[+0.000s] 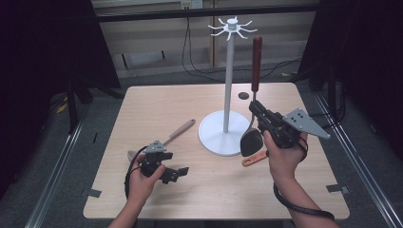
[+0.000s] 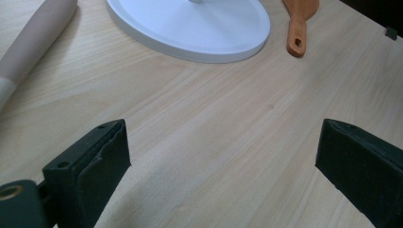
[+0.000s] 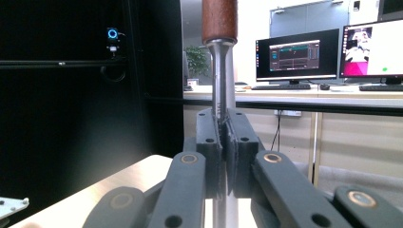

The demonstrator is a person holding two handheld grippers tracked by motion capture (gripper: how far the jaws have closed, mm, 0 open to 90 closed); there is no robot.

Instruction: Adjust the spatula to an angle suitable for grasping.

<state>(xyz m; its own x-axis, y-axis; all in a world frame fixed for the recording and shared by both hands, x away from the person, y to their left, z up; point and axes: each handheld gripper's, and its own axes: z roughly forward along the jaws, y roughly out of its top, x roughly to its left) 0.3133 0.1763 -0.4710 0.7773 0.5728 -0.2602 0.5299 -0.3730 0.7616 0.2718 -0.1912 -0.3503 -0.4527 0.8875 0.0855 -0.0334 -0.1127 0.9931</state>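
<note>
we hold a claw in each hand over a pale wooden worktop (image 1: 199, 190). our right claw (image 1: 256, 112) is clenched on the metal shank of a ladle (image 1: 255, 90), just below its dark red wooden handle; in the right gripper view the jaws press flat against both sides of the shank (image 3: 221, 90), with the handle rising straight above them. the ladle stands nearly upright, its black bowl (image 1: 251, 141) down by the rim of the white stand's round base (image 1: 216, 135), though we cannot tell whether it rests on the worktop or hangs just above it. we judge this upright hold is meant to bring the handle's top end up toward the ring of white hooks (image 1: 232, 27) at the head of the stand's post, which is just beside the handle and a little higher. gripping low on the shank leaves the top of the handle free for hanging.

our left claw (image 1: 175, 172) is released, jaws spread wide over bare wood, grasping nothing; it waits near the front left of the worktop, out of the way. a spoon with a beige handle (image 1: 178, 131) lies just behind it, and a small orange wooden utensil (image 2: 298, 21) lies beside the base, likely next for the hooks.
</note>
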